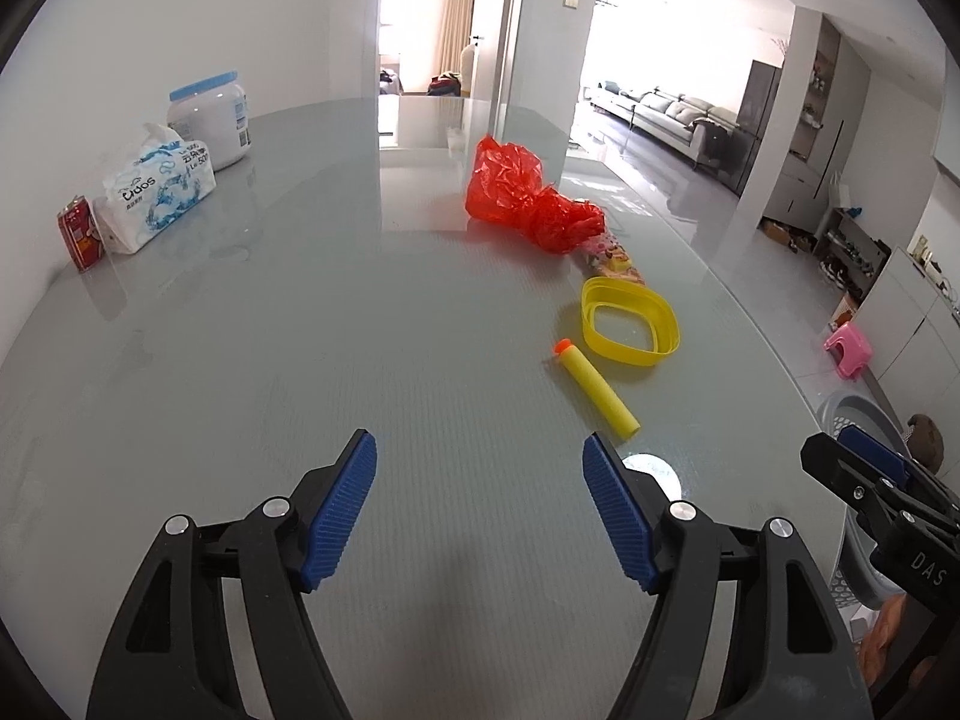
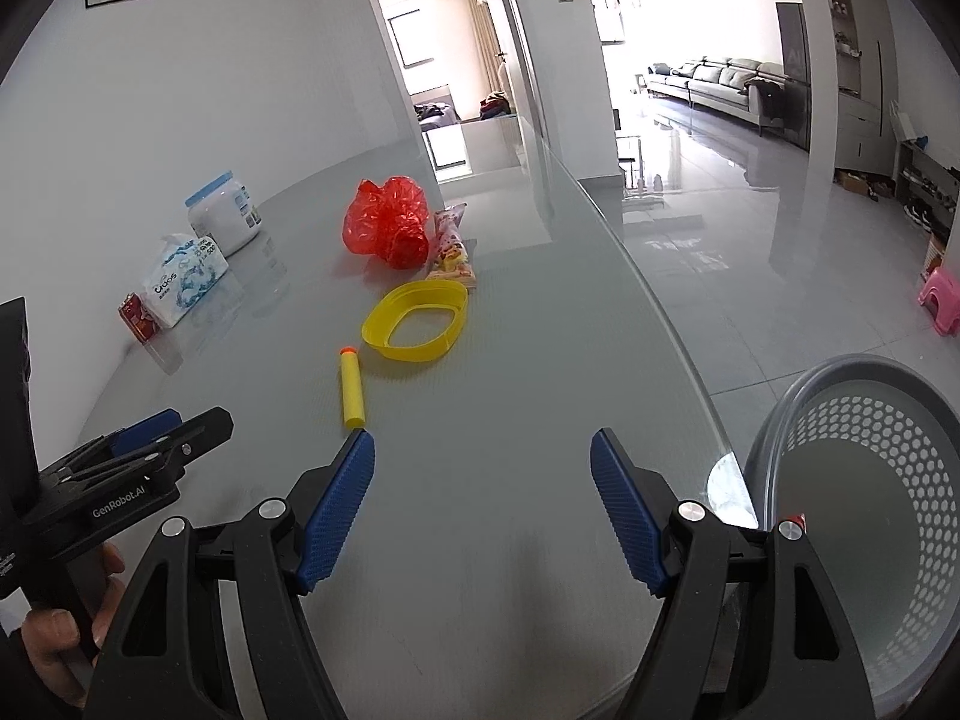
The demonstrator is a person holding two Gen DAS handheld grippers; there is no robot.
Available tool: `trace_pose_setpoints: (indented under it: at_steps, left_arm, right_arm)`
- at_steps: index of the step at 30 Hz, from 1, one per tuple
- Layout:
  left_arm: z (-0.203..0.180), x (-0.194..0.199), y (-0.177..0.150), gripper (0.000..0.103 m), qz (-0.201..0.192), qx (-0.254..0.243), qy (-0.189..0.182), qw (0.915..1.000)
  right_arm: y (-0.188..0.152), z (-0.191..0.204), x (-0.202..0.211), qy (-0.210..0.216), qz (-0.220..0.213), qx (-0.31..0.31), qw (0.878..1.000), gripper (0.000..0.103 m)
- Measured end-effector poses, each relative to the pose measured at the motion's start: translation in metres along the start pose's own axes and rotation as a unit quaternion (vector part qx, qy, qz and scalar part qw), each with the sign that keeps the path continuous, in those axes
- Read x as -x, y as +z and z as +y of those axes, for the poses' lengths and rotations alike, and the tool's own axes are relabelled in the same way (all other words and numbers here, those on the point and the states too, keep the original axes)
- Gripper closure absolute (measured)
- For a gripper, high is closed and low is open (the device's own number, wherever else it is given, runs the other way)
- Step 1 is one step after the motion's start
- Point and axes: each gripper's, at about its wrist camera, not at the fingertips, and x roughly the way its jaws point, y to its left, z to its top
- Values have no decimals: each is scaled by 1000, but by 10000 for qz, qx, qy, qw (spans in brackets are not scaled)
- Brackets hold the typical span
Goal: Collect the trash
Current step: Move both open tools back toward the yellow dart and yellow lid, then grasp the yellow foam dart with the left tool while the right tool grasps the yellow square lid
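Note:
On the grey glass table (image 1: 300, 330) lie a crumpled red plastic bag (image 1: 522, 195), a snack wrapper (image 1: 612, 258), a yellow plastic ring (image 1: 630, 321) and a yellow foam dart with an orange tip (image 1: 597, 387). The same things show in the right wrist view: bag (image 2: 390, 222), wrapper (image 2: 453, 249), ring (image 2: 417, 321), dart (image 2: 352, 387). My left gripper (image 1: 480, 474) is open and empty, near of the dart. My right gripper (image 2: 483, 474) is open and empty above the table's right edge, next to a grey perforated trash basket (image 2: 864, 480).
A tissue pack (image 1: 159, 195), a white jar with a blue lid (image 1: 210, 120) and a small red can (image 1: 81, 234) stand at the table's left by the wall. A pink stool (image 2: 942, 303) is on the floor to the right. A small white round patch (image 1: 654, 471) lies near the dart.

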Motion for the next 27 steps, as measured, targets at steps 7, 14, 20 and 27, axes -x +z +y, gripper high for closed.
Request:
trace_pose_setpoints:
  at_steps: [7,14,20,27]
  left_arm:
    - [-32,-26,12,31,117,-84,-174,9997]
    - [-53,-54,20,31,322,-124,-152,9993]
    - [-58,-69,21,32,498,-101,-77,9987]
    - [-64,-73,21,51,552,-279,43,9981]
  right_arm:
    - [5,-20,-2,-219,-23,-208,9995,32]
    - [4,-38,4,-325,-61,-376,9987,32]
    - [3,-48,7,-348,-79,-479,9982,32]
    - [5,-48,1,-322,-16,-496,9982,32]
